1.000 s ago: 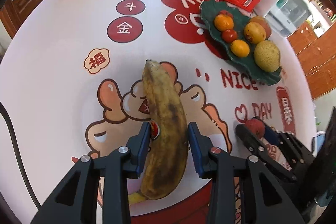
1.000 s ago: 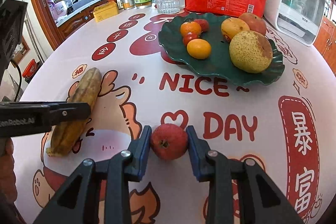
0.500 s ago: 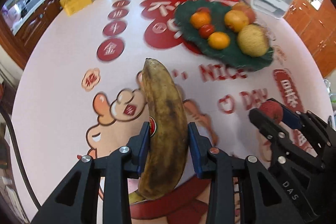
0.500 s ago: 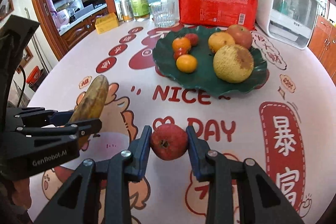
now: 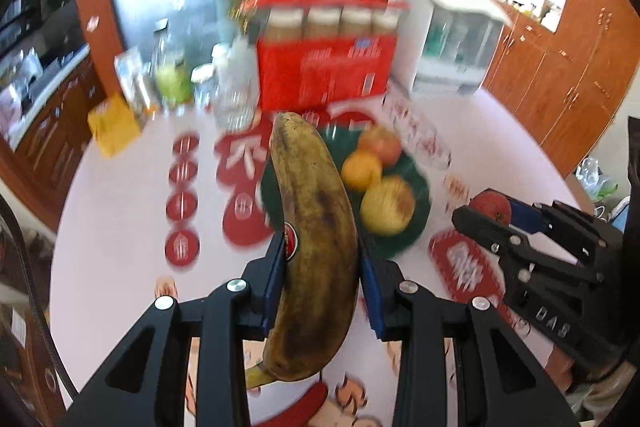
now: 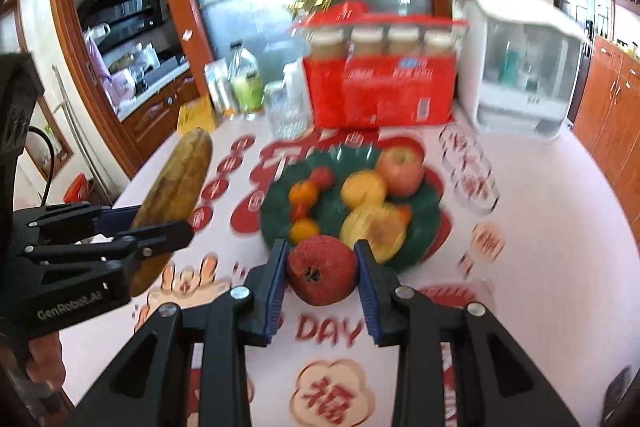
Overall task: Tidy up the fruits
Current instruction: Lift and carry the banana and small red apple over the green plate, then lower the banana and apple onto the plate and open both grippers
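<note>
While both loads hung clear above table (image 6: 560, 227), we held banana (image 5: 316, 247) clamped in left gripper (image 5: 322, 283), long axis pointing far toward green plate (image 6: 276, 211); right gripper (image 6: 322, 287) clamped red fruit (image 6: 322, 275), plate just beyond, nearer right hand.

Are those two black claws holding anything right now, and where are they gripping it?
Yes. The left tool clamps the brown-spotted banana across its lower half, near the stem end. The right tool pinches the small red fruit by its sides.
</note>
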Demonstrator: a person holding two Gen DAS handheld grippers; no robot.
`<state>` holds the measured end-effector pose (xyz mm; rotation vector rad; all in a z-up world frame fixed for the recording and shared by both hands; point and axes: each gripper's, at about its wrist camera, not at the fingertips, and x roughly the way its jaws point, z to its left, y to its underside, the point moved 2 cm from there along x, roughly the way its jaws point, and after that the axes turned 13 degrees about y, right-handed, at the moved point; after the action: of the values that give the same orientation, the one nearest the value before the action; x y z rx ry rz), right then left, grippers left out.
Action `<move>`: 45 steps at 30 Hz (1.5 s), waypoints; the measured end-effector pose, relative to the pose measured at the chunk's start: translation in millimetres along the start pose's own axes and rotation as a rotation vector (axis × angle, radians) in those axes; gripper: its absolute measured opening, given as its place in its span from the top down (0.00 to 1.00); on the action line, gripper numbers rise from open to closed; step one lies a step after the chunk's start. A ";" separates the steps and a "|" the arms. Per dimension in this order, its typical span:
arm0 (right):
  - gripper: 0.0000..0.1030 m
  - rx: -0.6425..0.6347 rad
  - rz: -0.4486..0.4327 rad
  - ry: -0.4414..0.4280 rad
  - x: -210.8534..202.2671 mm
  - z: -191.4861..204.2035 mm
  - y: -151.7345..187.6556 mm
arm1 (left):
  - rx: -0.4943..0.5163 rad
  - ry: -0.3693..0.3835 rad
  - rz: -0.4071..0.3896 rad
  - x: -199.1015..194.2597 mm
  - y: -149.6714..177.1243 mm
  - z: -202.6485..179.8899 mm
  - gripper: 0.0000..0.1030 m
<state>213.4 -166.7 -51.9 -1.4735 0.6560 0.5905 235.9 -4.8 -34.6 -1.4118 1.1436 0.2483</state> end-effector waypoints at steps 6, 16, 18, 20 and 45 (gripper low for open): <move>0.68 -0.041 -0.055 0.023 1.1 -27.8 -75.5 | 0.019 0.009 -0.052 4.9 -60.8 -9.8 0.67; 0.68 -0.018 0.081 -0.021 78.8 -39.4 -110.6 | -0.093 0.041 0.006 77.5 -96.5 15.9 0.67; 0.68 -0.012 0.132 -0.021 99.5 -38.6 -102.9 | -0.113 0.047 0.037 97.8 -90.3 22.2 0.67; 0.68 -0.002 0.188 -0.022 122.7 -39.2 -91.9 | -0.125 0.049 0.069 114.8 -82.6 26.6 0.67; 0.57 -0.029 0.446 0.006 212.6 -43.1 -29.5 | -0.143 0.060 0.150 188.4 -52.3 36.1 0.44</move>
<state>381.1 -217.9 -183.0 -1.3603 0.9952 0.9399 383.1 -75.6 -148.0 -1.4684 1.3045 0.4025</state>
